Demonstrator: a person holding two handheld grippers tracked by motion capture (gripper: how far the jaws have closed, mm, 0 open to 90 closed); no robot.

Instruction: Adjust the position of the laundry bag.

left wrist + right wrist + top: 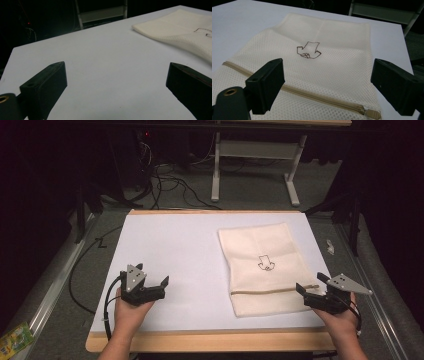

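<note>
On the left side of the white table top, near the front wooden edge, the person's left hand holds the left gripper just above the bare surface. Its jaws stand wide apart with nothing between them; the left gripper view looks along both black jaws over plain white table, and the near corner of the mesh bag lies well off to that view's upper right. A black cable loops from this gripper down past the wrist.

Moving right, the middle of the table is bare white. Beyond it lies the cream mesh laundry bag, flat on the right half of the table, its long side running away from the person. A small dark outline drawing sits near the bag's middle, and a tan zipper crosses it close to the near end.

Farther right, the right hand holds the right gripper at the bag's near right corner, jaws released and spread wide. From the right gripper view the two jaws straddle the bag's width, with the zipper running between them and the metal zipper pull low at the right end. I cannot tell whether the jaw tips touch the mesh.

Behind the table, cables trail across the grey floor.
</note>
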